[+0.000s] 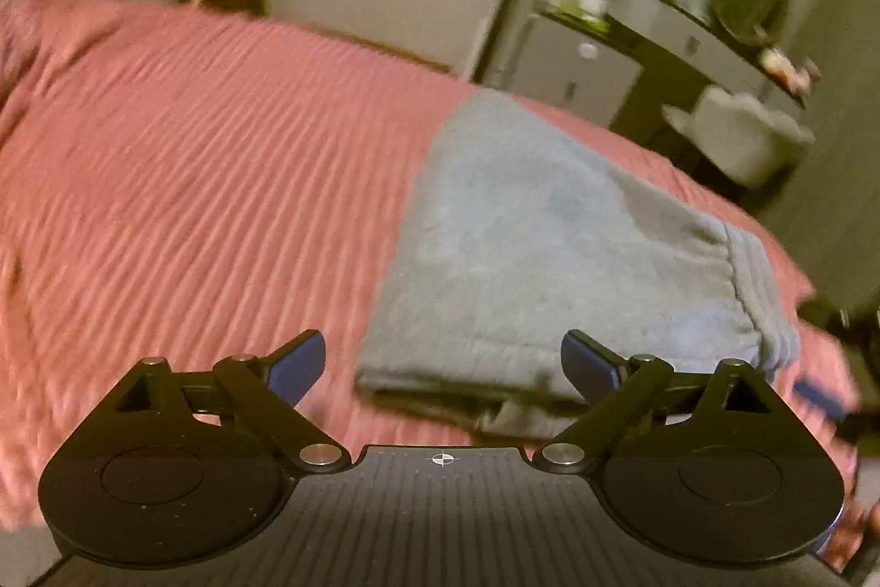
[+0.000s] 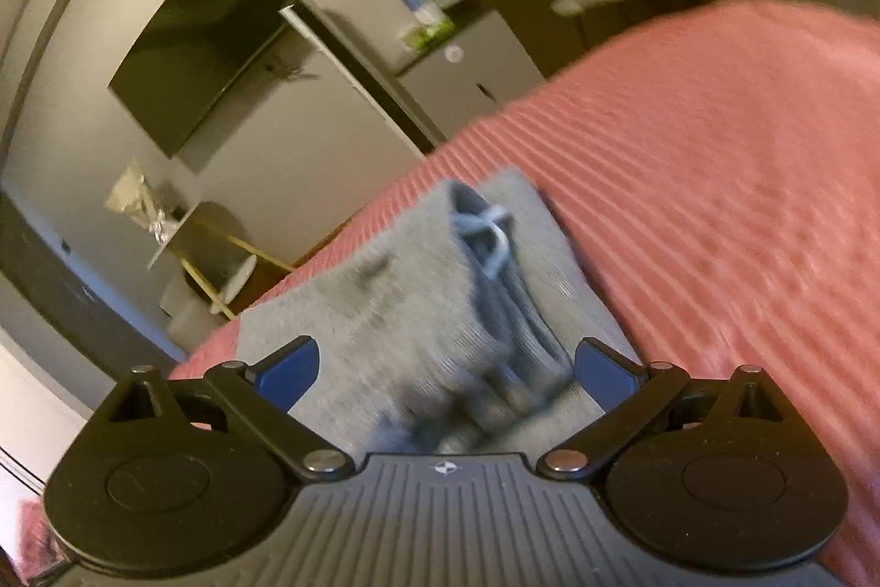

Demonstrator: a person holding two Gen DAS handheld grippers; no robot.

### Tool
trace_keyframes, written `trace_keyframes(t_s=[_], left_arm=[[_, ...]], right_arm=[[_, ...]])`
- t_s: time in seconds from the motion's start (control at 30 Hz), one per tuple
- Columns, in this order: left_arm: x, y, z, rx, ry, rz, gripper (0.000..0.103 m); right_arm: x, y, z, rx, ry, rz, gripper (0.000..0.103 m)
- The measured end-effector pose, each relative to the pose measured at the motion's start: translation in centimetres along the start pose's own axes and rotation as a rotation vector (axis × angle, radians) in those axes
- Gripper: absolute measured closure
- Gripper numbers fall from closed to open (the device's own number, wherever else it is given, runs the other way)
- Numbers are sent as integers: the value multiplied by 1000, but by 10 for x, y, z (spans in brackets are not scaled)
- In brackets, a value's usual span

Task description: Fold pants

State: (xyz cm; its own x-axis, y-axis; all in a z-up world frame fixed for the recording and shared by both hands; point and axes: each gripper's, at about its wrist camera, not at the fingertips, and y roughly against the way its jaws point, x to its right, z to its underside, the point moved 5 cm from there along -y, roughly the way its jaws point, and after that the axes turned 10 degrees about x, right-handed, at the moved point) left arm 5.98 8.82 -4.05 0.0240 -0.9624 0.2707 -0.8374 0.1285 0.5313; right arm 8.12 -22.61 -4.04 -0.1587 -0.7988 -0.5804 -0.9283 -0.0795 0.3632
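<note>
- Grey knit, soft and thick: pants [image 1: 555, 246] lying folded into a compact stack on the pink ribbed bedspread [image 1: 192, 158], toward one side of the bed, layered edges showing at the near end.
- Showing, in the right wrist view, the waistband and a pale drawstring [image 2: 489, 229] on top of the stack, so probably resting waist-up after most of the folding; looking close to finished, judging by the tidy rectangle.
- Hovering just short of the stack's near edge: left gripper [image 1: 443, 367], blue pads spread wide, nothing between them, apparently let go or lining up for a last tuck.
- Hanging over the near part of the pants: right gripper [image 2: 445, 369], pads likewise spread wide, cloth seen in the gap beyond but not being pinched; whether touching the fabric, impossible to say through the blur.
- Pointing downward at a slant, both tools, likely so the pads can slide under or press flat a fold.
- Standing beyond the bed: a cluttered dark desk [image 1: 660, 31] with bottles and a round dark object, a pale chair [image 1: 742, 130] beside it, a wall-mounted dark screen [image 2: 203, 42], a small round table [image 2: 220, 268] with yellow legs.
- Blocking nothing on the bedspread around the stack; only the bed's edge lying fairly near the pants on one side, worth minding if pushing the stack that way.
</note>
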Motion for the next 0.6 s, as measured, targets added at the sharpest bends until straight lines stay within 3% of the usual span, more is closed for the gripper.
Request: trace_keyframes(t_s=[0.1, 0.2, 0.33, 0.43, 0.47, 0.53, 0.6], left_arm=[[19, -28, 3, 15, -93, 39, 6], [19, -60, 22, -41, -183, -3, 0], [10, -54, 15, 9, -103, 40, 1], [2, -37, 6, 103, -25, 122, 1], [1, -39, 7, 87, -14, 116, 1], [-5, -57, 16, -21, -50, 7, 0], [-10, -63, 19, -65, 1, -24, 0]], right_arm=[[-15, -17, 4, 2, 156, 33, 4], [2, -45, 22, -92, 324, 186, 4], [17, -45, 22, -120, 250, 129, 4], [14, -32, 11, -62, 218, 71, 4], [18, -31, 12, -61, 239, 88, 4], [23, -34, 19, -91, 251, 121, 4], [18, -26, 17, -77, 221, 140, 4]])
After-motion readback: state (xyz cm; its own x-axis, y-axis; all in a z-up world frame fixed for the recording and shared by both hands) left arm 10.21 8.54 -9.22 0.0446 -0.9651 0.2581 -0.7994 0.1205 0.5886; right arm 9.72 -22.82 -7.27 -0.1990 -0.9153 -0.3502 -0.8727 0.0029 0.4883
